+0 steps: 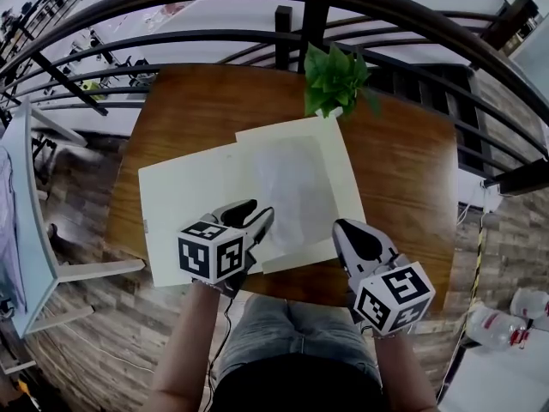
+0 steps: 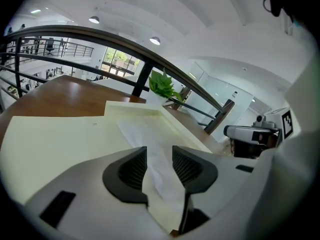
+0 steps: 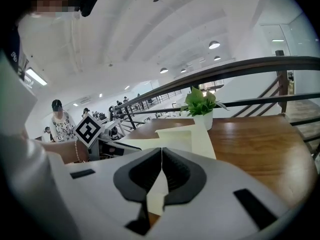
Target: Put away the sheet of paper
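2 grippers empty, left gripper [image 2: 159, 152] jaws apart, right gripper [image 3: 161, 150] jaws together; sheet of paper [image 1: 292, 183] lies in open folder [image 1: 184, 204], so closing the cover seems next.

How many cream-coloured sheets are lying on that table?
2: the left cream sheet, by the left gripper; the right cream sheet, overlapping it and reaching the potted plant. More could lie hidden beneath.

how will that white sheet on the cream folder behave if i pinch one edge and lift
Probably floppy: the white sheet looks thin, almost see-through over the cream folder, so it would likely droop from a pinched edge. Likely very light; lying flat, a push may just slide it across the folder. Its faint wrinkles suggest it creases easily.
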